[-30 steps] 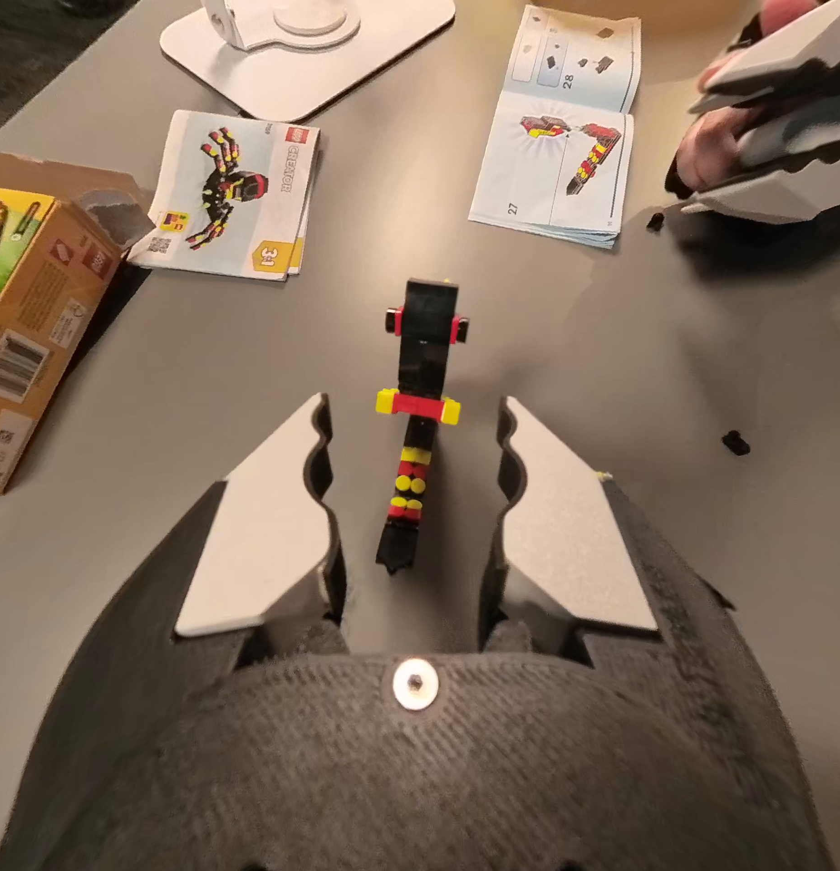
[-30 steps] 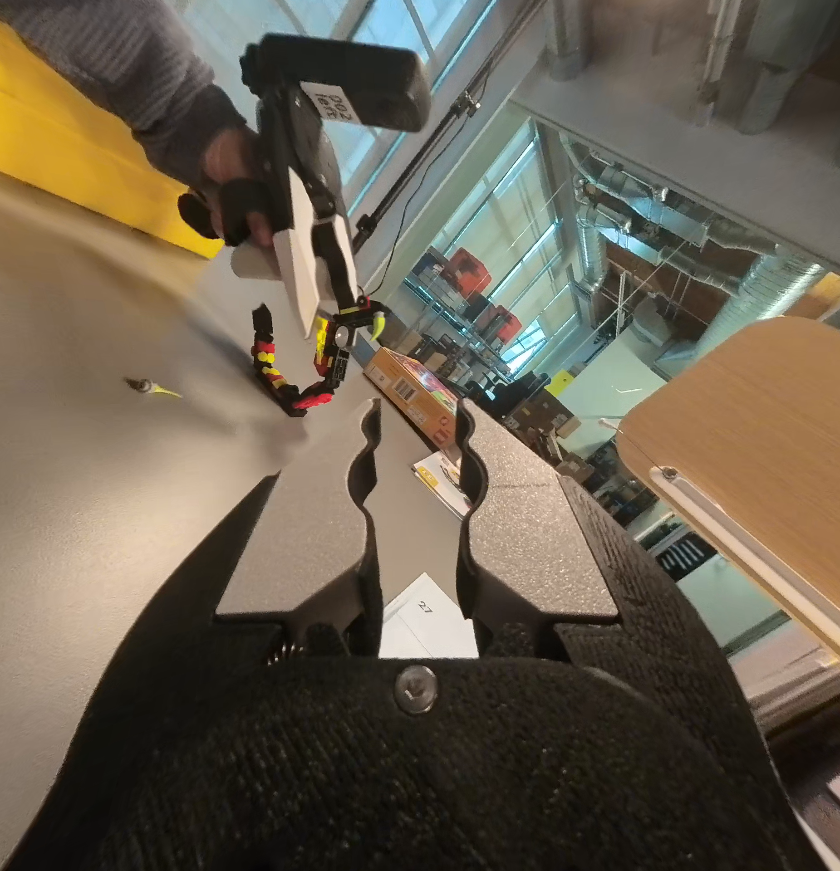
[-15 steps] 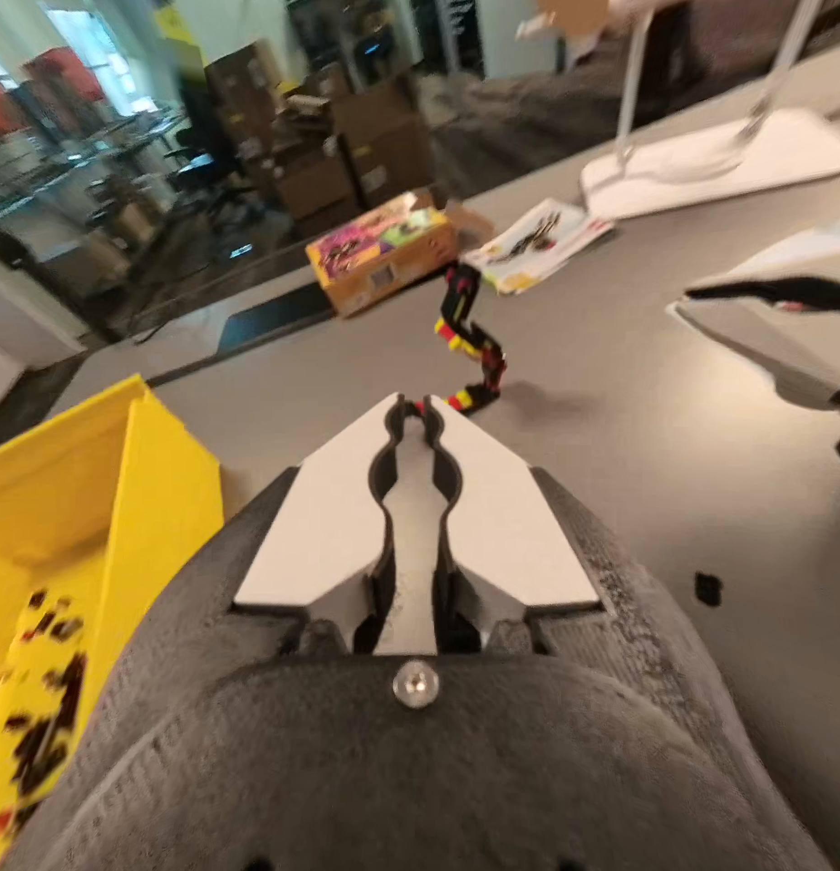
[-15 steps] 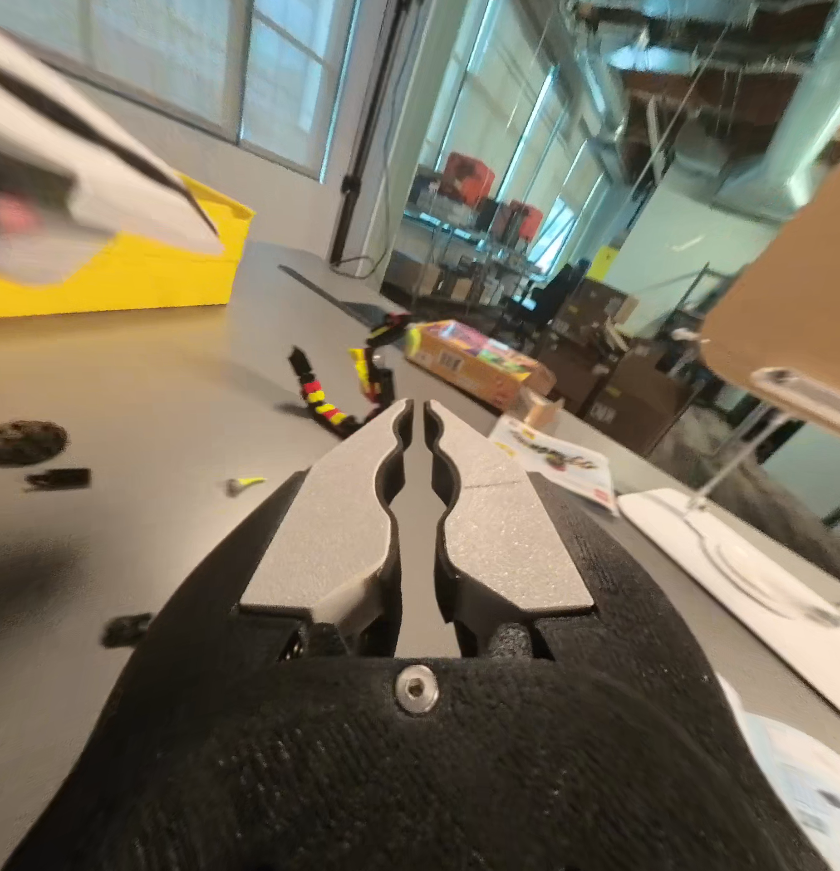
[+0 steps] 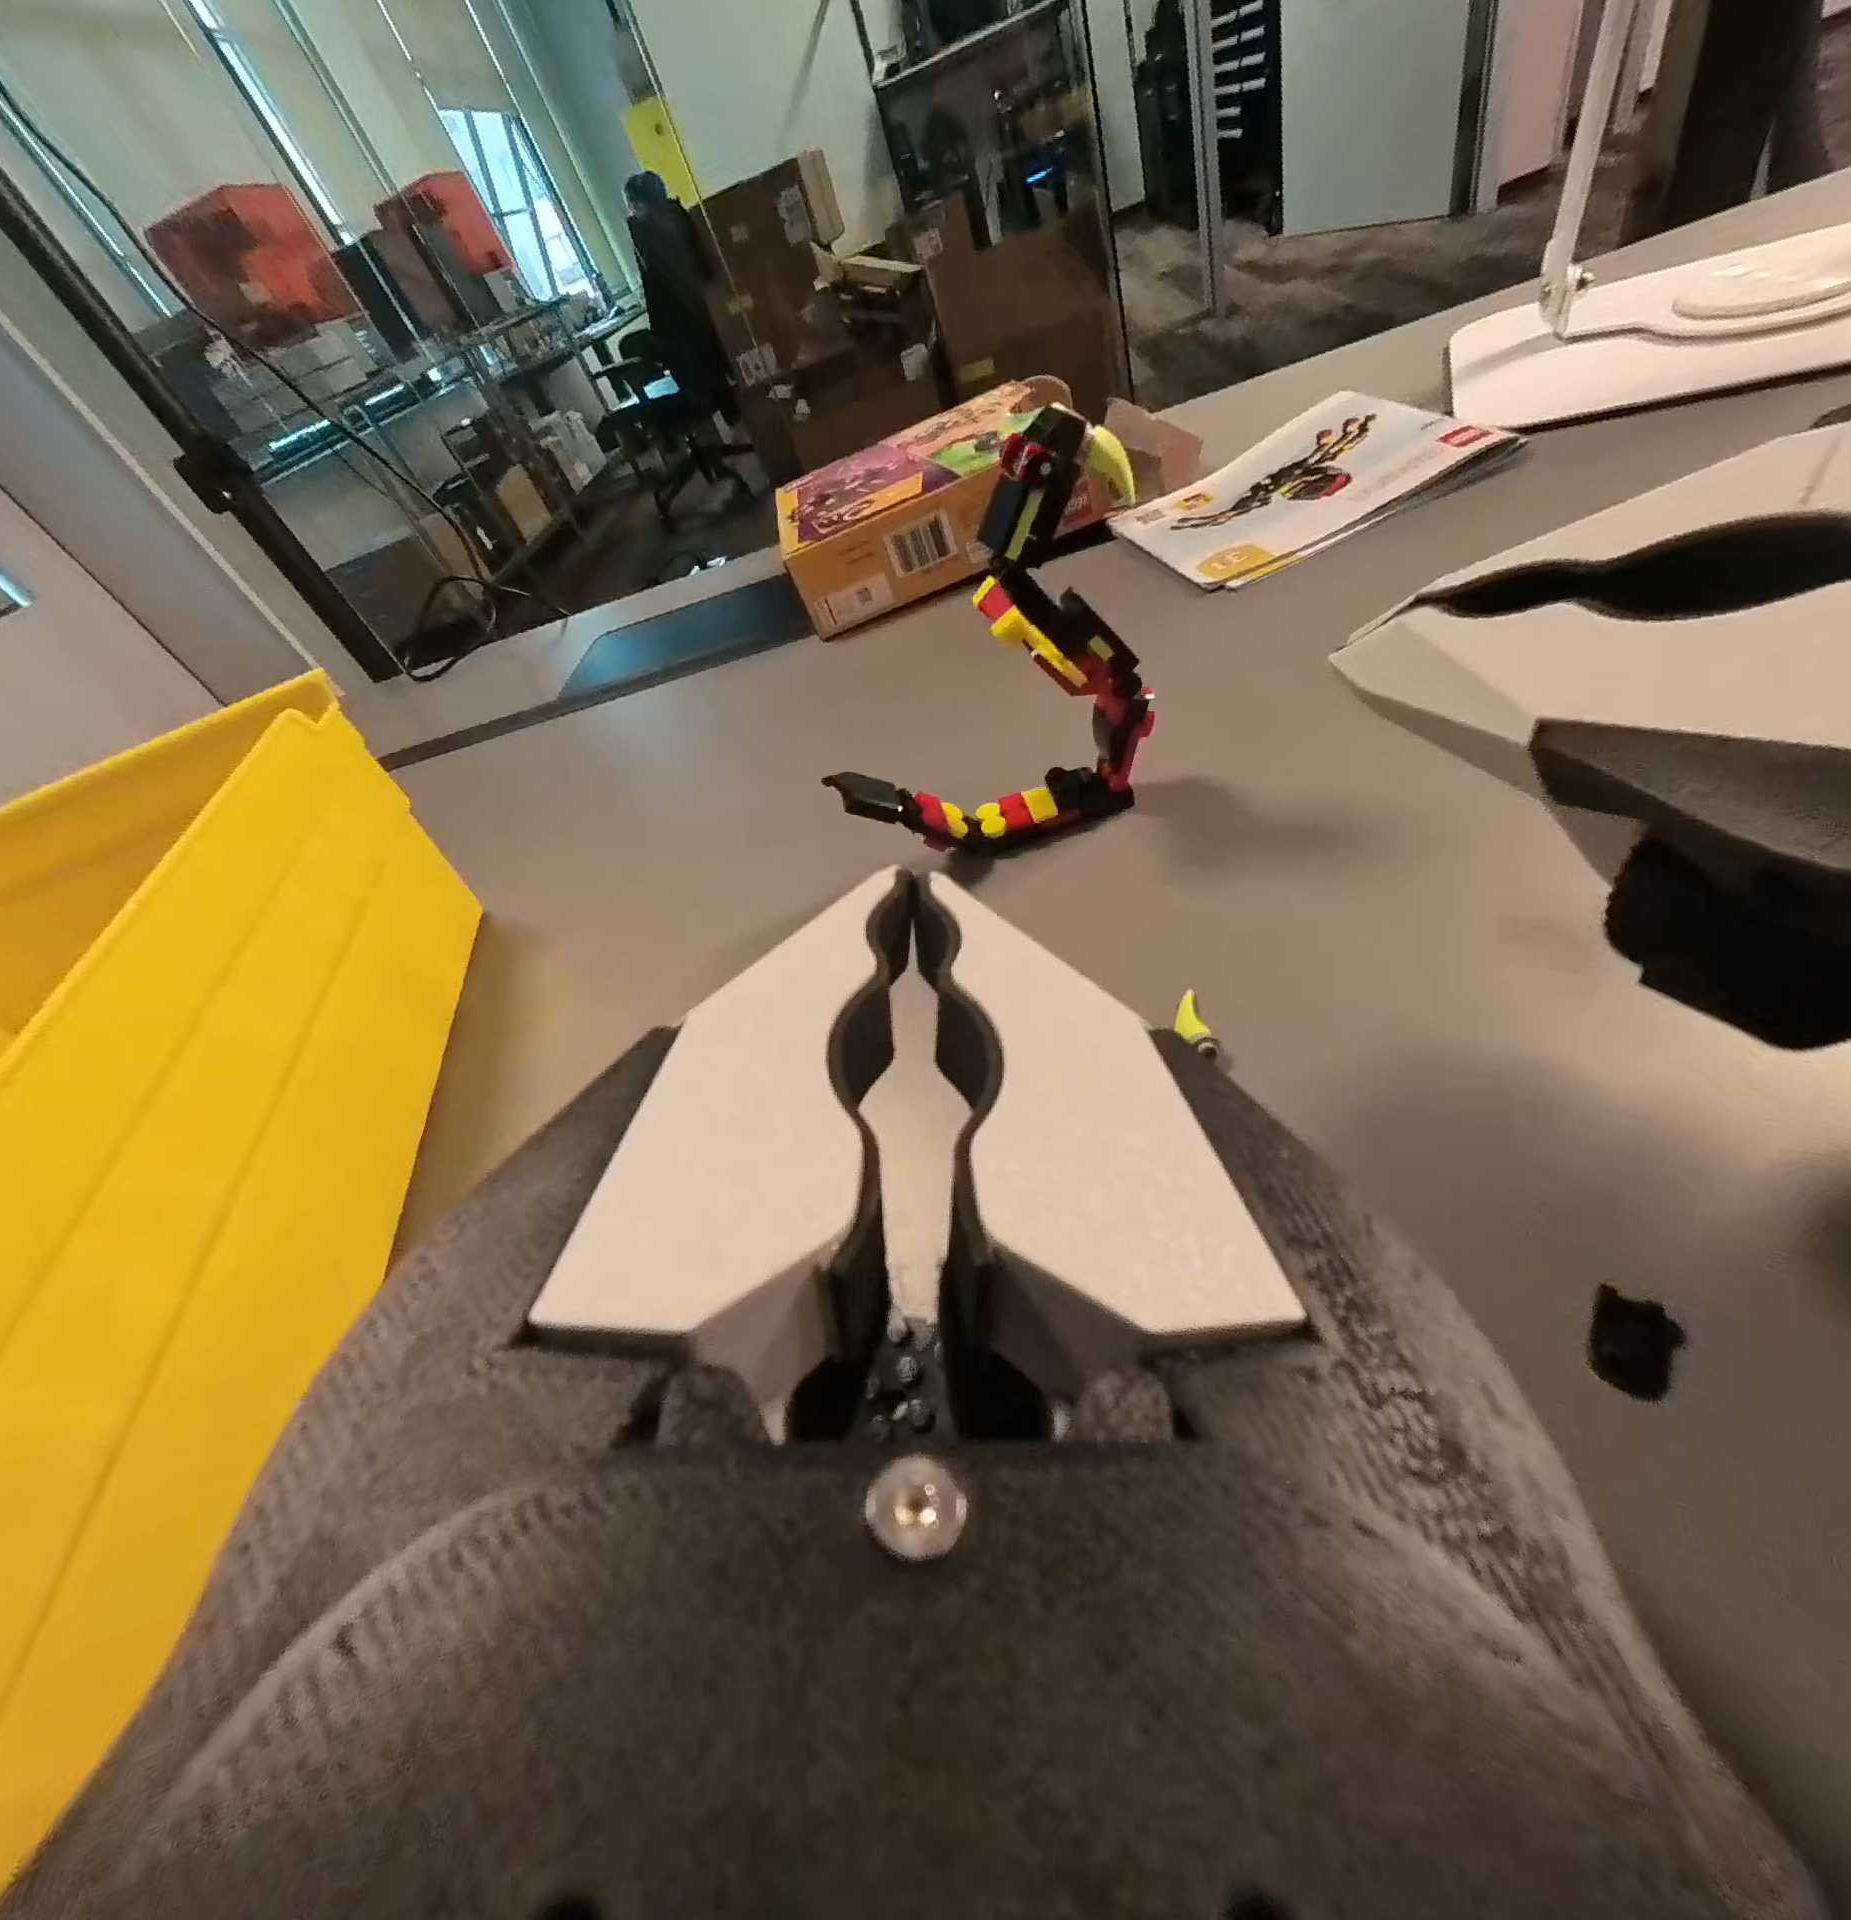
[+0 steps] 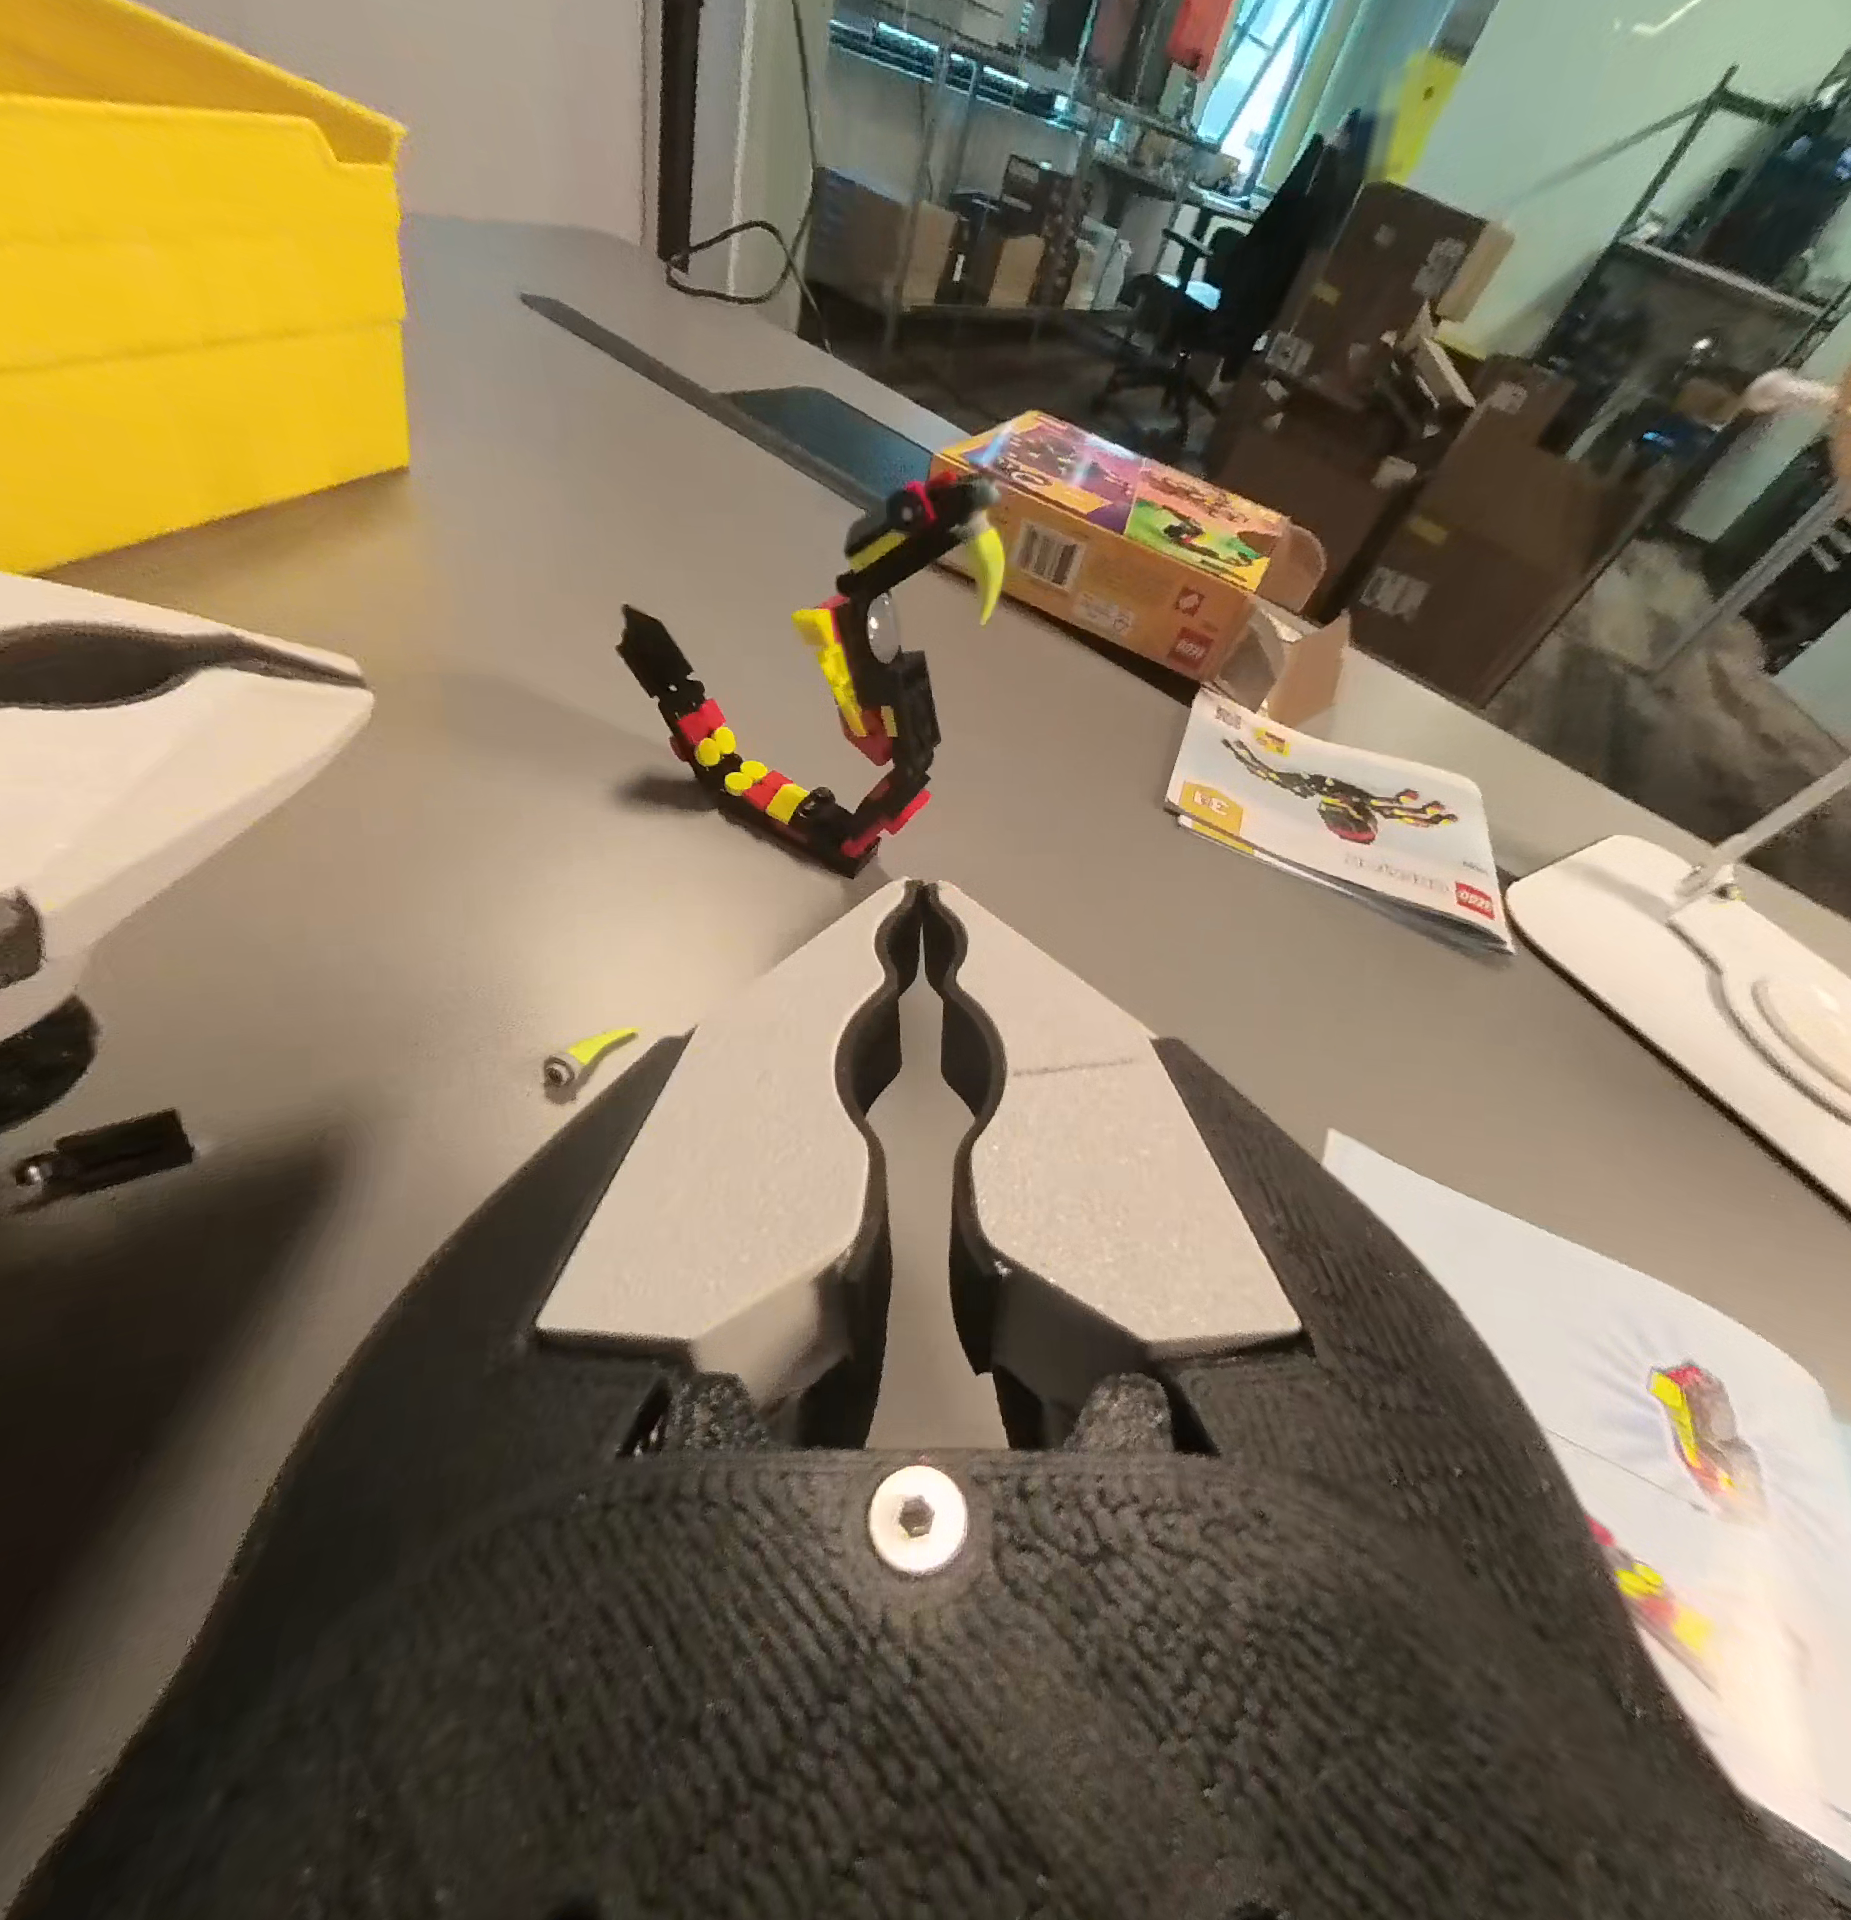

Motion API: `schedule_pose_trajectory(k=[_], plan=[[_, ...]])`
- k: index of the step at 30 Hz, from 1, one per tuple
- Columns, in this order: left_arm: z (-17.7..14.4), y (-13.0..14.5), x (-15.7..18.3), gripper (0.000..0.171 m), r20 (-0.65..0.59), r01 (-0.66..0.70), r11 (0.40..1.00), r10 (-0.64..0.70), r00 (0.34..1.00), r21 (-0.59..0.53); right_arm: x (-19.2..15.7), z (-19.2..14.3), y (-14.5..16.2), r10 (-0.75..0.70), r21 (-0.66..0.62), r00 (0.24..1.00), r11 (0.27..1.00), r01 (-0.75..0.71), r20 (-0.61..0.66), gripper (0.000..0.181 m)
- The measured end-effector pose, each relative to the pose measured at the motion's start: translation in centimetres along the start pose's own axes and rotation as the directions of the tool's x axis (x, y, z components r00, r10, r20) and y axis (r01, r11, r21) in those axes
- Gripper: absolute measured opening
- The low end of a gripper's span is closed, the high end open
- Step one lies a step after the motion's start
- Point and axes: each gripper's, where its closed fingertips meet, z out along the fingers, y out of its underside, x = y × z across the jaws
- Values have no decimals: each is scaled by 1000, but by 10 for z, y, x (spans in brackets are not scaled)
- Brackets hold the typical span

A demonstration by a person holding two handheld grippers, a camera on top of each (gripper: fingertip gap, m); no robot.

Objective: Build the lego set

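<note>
My left gripper (image 5: 916, 914) and right gripper (image 6: 919, 902) both pinched closed, empty, low over the grey table (image 5: 640, 831) | open booklet (image 6: 1586, 1403) cut off by frame | snake model (image 5: 1035, 717) just ahead, tail flat, neck curling upright, head toward the box (image 5: 900, 530) | loose fang (image 6: 588, 1055) half-hidden in left view.

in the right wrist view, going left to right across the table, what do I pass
yellow bin → black lego piece → loose yellow fang piece → snake model → lego box → closed instruction booklet → white lamp base
</note>
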Motion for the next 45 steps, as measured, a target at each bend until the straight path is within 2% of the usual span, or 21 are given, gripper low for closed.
schedule_pose_trajectory(k=[3,6,9,24,26,28,30,32,34,36,40,45], plan=[[0,0,5,0,-23,-20,1000,20,1000,3,-5,3,5,10,-35,999,999,-8,51,0],[0,1,10,0,-42,-52,999,52,998,-5,-19,9,15,-49,-105,992,993,61,116,0],[1,2,13,0,-53,-68,998,67,996,-14,-24,13,22,-101,-152,987,981,120,126,0],[0,3,14,0,-77,-54,998,52,996,-23,-34,8,21,-247,-114,962,959,260,115,3],[1,3,15,0,-77,-56,998,54,996,-28,-29,-1,13,-242,-61,968,967,246,68,8],[1,3,15,0,-73,-56,998,54,996,-29,-24,-22,2,-137,9,989,991,137,51,14],[0,3,15,0,-73,-60,998,58,996,-26,-30,-51,-14,-4,82,995,997,-5,99,31],[-2,0,20,0,-105,-69,998,68,992,-8,-43,-89,-39,85,209,981,970,-121,172,47],[-4,-1,22,11,-119,-70,998,70,990,-1,-58,-128,-62,116,348,969,918,-188,218,59],[-3,0,22,31,-119,-67,998,65,991,-11,-77,-154,-74,107,411,961,888,-208,254,70],[-2,3,22,63,-106,-67,997,63,992,-30,-118,-163,-78,51,363,958,919,-157,284,116],[-1,4,18,78,-92,-43,999,39,995,-34,-122,-154,-73,38,310,978,945,-101,203,116]])
